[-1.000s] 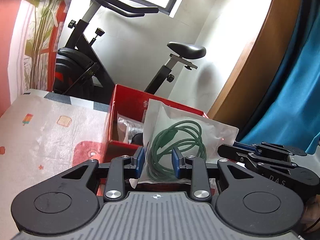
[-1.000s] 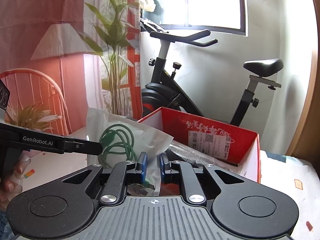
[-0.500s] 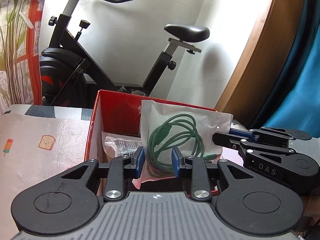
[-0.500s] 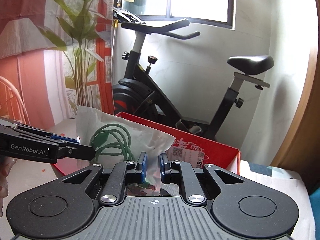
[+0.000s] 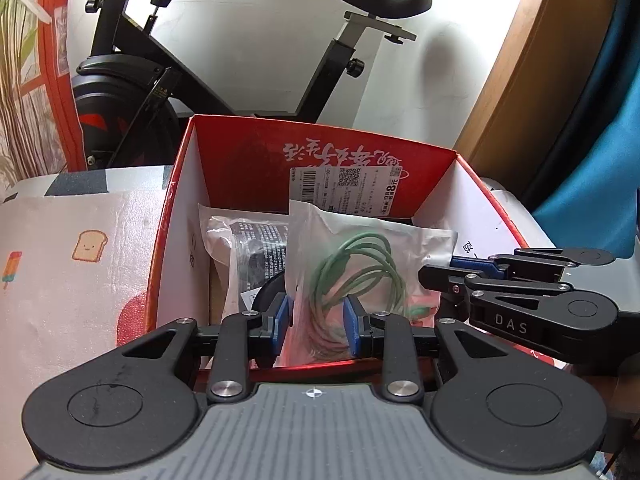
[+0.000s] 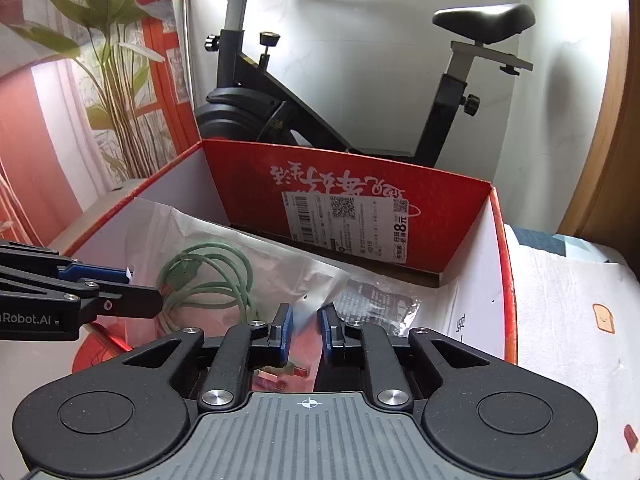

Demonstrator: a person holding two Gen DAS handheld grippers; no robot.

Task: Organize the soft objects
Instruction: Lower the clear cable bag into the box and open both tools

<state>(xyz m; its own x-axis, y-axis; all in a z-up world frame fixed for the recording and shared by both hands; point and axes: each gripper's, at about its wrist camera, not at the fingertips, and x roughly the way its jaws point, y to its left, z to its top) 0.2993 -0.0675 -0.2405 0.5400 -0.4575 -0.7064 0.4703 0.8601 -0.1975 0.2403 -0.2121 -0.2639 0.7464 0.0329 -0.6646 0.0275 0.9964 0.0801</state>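
Two grippers on one clear bag (image 5: 360, 248) of green cable (image 5: 356, 268), over the red box (image 5: 256, 160). Left gripper (image 5: 316, 320) clamps it; right gripper (image 6: 304, 330), jaws narrow and opening, pinches its edge. One more packet (image 5: 248, 248) inside the box.

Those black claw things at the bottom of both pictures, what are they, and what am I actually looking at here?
They are two hand-held grippers, each with two blue-padded fingers and a camera looking forward along them. One picture comes from the left gripper, the other from the right gripper, and each view catches the other gripper from the side.

Together they hold one clear plastic bag with a coiled green cable inside. The left grips the bag around the cable and the right pinches its edge.

The bag hangs over an open red cardboard box, which already contains another clear packet with black printing. The box sits on a surface covered with a cloth printed with toast and ice lollies. An exercise bike stands behind, by a white wall.
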